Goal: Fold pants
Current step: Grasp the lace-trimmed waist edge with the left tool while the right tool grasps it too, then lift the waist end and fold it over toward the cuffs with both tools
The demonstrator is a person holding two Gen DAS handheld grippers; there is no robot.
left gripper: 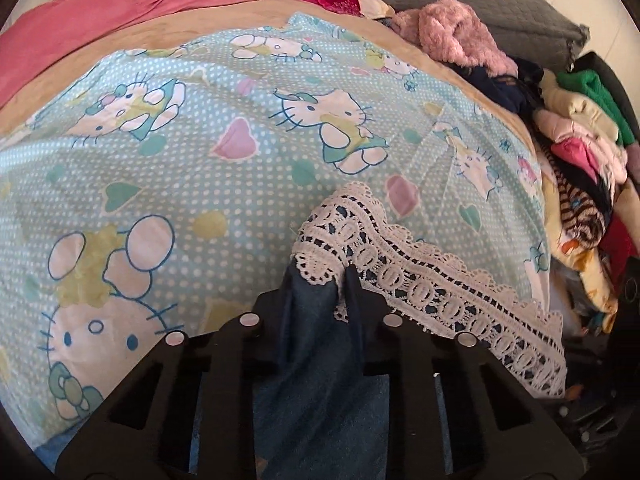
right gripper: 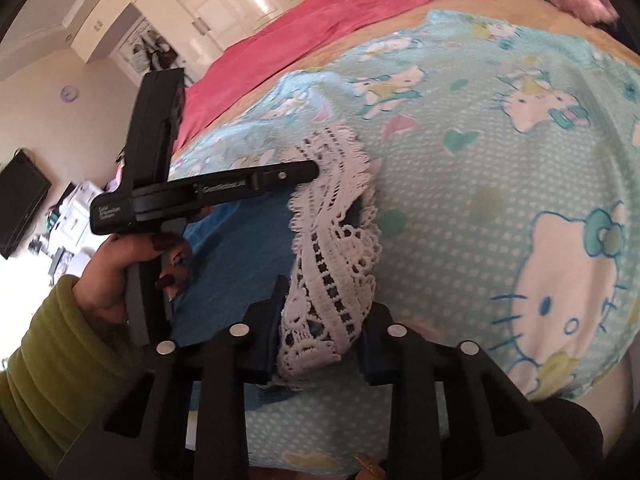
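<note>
While pinching pants (left gripper: 316,320) | left claw (left gripper: 318,276) clamped | right claw (right gripper: 320,320) clamped on lace hem

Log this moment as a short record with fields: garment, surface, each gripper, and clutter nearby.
garment: blue denim pants with a white lace-trimmed hem, lying on the bed
surface: pale blue cartoon-cat bedsheet
left gripper: shut on the pants at the lace hem
right gripper: shut on the lace hem, along the same edge
hand: green-sleeved hand holds the left gripper's handle
clutter: pile of mixed clothes at the sheet's right edge; pink blanket beyond
</note>
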